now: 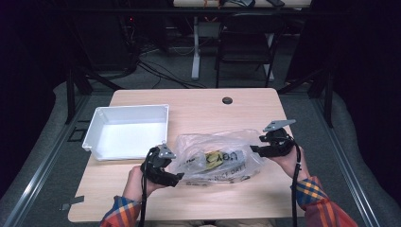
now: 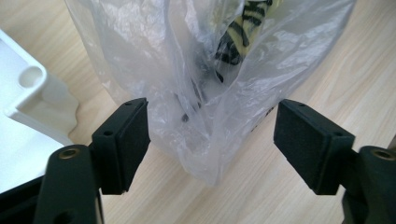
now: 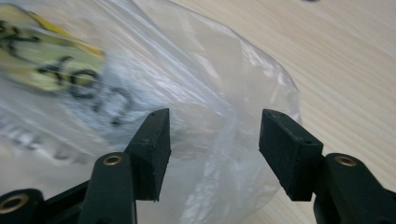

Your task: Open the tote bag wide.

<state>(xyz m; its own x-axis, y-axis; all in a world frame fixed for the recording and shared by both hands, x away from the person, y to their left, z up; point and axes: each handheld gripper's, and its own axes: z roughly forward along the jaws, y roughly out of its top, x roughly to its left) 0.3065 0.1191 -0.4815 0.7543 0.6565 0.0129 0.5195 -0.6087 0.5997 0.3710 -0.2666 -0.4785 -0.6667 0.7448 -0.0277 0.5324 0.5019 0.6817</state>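
Approach step, by the look of it: both tongs closing in on a clear plastic bag (image 1: 218, 158) lying flat on the worktop (image 1: 198, 111), nothing gripped yet.

Left tongs (image 1: 176, 178) at the bag's near left corner, jaws wide apart, a bunched fold of film (image 2: 205, 140) sitting in the gap but touching neither pad so far as can be told. Right tongs (image 1: 254, 149) at the bag's opposite end, jaws likewise apart, a rounded bulge of the bag (image 3: 219, 140) between them and just ahead. Inside the bag, ahead of both tongs, a yellow item with black markings (image 1: 213, 159), seen through the film; dark printed lettering on the bag's near side.

White tray (image 1: 97, 135) just beyond and to the outside of the left tongs, its corner close beside the left jaw in the left gripper view.

Next move, judged from this: ease each pair slightly forward and shut on the film. Thin, slippery plastic, so enough of a fold needed between the pads to hold. Likely aim afterwards: lifting or opening the bag, perhaps toward the tray — cannot tell which.
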